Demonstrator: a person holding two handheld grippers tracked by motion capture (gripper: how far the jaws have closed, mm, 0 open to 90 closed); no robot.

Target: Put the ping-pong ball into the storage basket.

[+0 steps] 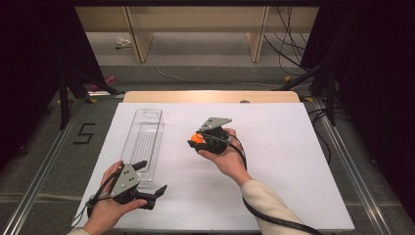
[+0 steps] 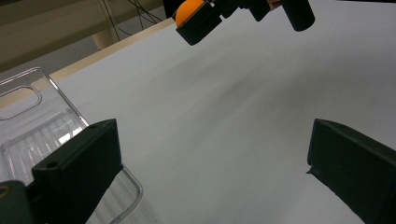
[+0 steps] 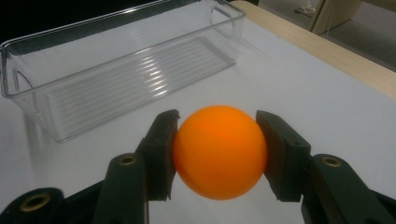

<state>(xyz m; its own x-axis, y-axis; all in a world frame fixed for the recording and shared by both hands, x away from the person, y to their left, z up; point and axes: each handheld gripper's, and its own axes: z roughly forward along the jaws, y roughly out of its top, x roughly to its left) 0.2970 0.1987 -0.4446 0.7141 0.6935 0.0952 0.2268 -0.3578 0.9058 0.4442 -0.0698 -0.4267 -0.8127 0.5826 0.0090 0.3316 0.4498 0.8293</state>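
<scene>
An orange ball point(image 3: 219, 151) is pinched between the two black pads of my right gripper point(image 3: 218, 154), which is shut on it. From above, that gripper point(image 1: 196, 141) hovers over the middle of the white table point(image 1: 274, 161) with the ball point(image 1: 197, 138) at its tip, pointing left toward a clear plastic tray point(image 1: 143, 137). The tray point(image 3: 121, 60) is long and has nothing in it. My left gripper point(image 1: 152, 177) rests near the tray's near end, jaws wide open with nothing between them point(image 2: 210, 154). Its own view catches the tray's corner point(image 2: 37, 121) and, farther off, the ball point(image 2: 189, 11).
A wooden strip point(image 1: 210, 96) borders the table's far edge. Dark stands point(image 1: 68, 83) and cables point(image 1: 288, 44) lie beyond it on the floor. A black "5" mark point(image 1: 84, 133) sits on the floor left of the table. The right gripper's cable point(image 1: 274, 218) trails off the front edge.
</scene>
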